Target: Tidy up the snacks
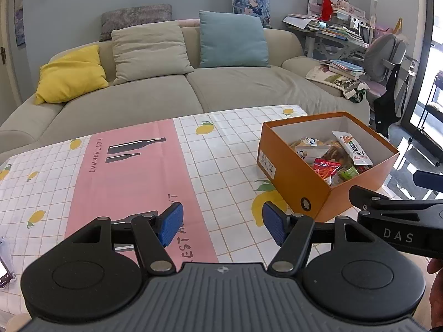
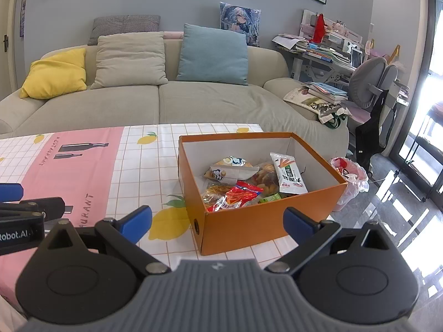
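An orange cardboard box point(image 2: 243, 225) stands on the table near its right edge and holds several snack packets point(image 2: 241, 185). It also shows in the left wrist view point(image 1: 293, 178), to the right of my left gripper. My left gripper point(image 1: 223, 222) is open and empty above the tablecloth. My right gripper point(image 2: 218, 222) is open and empty, just in front of the box's near wall. A white and green packet point(image 2: 288, 175) leans against the box's right side.
The table has a lemon-patterned checked cloth point(image 1: 218, 149) with a pink strip point(image 1: 130, 171). A beige sofa point(image 2: 193, 102) with cushions stands behind. A pink-lined waste bin point(image 2: 350, 182) sits on the floor right of the table. A phone point(image 1: 4, 271) lies at the table's left edge.
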{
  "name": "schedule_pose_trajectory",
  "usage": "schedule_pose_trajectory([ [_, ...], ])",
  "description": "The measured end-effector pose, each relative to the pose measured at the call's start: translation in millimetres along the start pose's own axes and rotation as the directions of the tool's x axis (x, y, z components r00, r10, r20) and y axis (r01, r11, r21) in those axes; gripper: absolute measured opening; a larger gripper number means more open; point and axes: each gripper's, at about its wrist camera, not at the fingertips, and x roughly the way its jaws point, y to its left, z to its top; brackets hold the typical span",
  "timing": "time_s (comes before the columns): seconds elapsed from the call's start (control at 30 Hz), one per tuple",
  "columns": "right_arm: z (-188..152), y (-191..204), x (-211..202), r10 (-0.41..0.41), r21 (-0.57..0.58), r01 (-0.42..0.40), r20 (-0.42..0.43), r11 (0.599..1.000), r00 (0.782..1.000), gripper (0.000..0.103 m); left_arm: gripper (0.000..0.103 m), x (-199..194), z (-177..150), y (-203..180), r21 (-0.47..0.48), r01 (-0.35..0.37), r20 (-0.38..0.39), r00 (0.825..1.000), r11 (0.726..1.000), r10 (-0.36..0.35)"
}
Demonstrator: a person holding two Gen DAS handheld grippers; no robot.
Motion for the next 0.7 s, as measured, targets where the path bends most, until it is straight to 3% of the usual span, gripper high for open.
schedule_pose_trajectory([
  [0.7,-3.9,-1.9,2.4,0.007,-0.012,-0.008,-0.022,1.0,1.0,0.099,0.08,-0.2,0.2,2.5,0.001,0.002,-0.005,1.0,1.0,-0.002],
])
